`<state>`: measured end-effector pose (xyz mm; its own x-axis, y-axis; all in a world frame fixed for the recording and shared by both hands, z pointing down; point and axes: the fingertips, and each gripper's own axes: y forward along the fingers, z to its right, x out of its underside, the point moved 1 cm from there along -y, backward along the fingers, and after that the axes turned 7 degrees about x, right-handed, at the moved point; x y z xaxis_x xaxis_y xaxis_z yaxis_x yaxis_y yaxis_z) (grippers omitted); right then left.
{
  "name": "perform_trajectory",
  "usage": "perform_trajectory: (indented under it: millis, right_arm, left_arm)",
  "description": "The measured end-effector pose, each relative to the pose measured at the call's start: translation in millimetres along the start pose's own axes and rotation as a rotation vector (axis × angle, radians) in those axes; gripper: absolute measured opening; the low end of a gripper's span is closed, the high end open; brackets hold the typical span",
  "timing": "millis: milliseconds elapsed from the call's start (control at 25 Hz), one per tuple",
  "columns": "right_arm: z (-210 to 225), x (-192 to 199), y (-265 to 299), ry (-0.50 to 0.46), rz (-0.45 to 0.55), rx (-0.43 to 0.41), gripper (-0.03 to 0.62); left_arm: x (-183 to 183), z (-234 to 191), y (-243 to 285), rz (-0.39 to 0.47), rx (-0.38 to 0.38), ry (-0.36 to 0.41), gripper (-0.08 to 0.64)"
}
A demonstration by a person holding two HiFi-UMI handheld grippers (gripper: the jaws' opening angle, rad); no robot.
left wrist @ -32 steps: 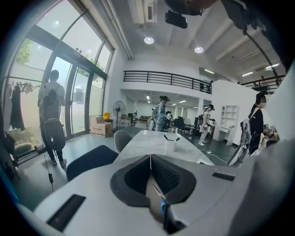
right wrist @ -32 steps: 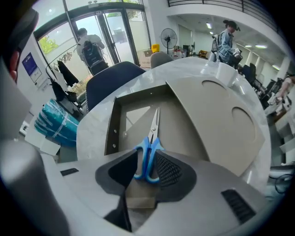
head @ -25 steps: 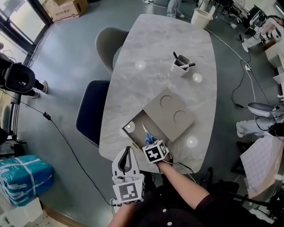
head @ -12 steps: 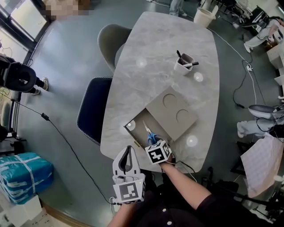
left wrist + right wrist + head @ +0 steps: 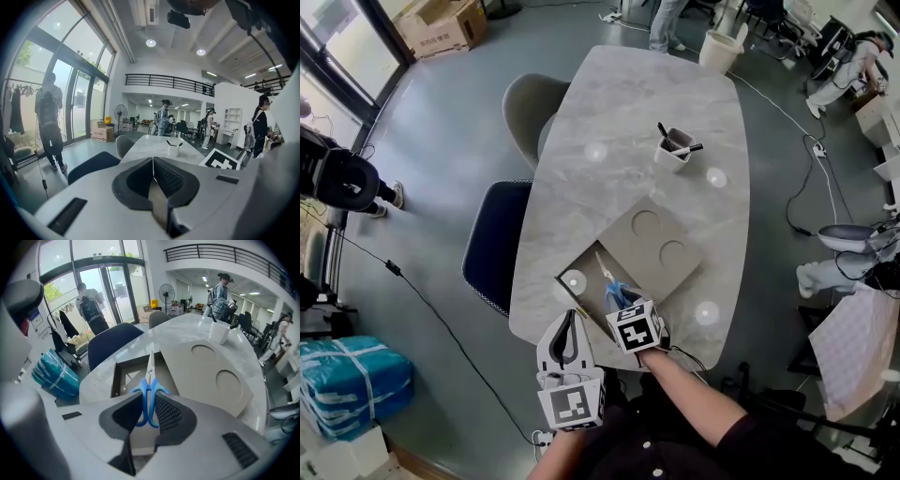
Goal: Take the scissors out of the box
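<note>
Your right hand-held gripper (image 5: 149, 404) is clamped on both blue plastic loops of the steel-bladed scissors (image 5: 150, 373). Their closed tips point out over the shallow grey open box (image 5: 114, 380) on the marble worktop (image 5: 183, 333). They look light and stiff, but the smooth loops could slip or let the blades swing apart, so a hold near the pivot seems safest. Your left hand-held gripper (image 5: 152, 164) is closed on nothing. You have one pair of scissors, one box, and one grey lid (image 5: 220, 380) with two round recesses.

Blue-handled scissors (image 5: 150, 380), blades closed, tilt over the open grey box (image 5: 123, 376), handles uppermost, tips pointing down into it
</note>
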<state>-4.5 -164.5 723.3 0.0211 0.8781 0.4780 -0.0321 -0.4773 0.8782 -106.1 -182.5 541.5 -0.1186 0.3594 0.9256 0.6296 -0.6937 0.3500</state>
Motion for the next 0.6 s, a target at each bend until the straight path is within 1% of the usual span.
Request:
perform_trajectory:
  millis: [240,360,480,600]
  right_arm:
    - [12.7,-43.6,-37.5,0.039,0.149,-0.005,0.081]
    - [17.7,-65.0,-59.0,0.061,0.226,-0.019,0.081]
    - [23.4,-88.9,-88.7,0.064,0.314,-0.028,0.081]
    - [32.2,-112.0,-125.1,0.069,0.413,-0.032,0.081]
  left_arm:
    - [-22.0,12.5,0.3,0.043,0.004,0.026,0.017]
    - [-36.5,16.1,-0.1,0.073,-0.006,0.019,0.017]
    - [-54.4,16.1,-3.1,0.107,-0.028,0.009,0.017]
    - [-75.9,21.7,-5.9,0.147,-0.033,0.026,0.017]
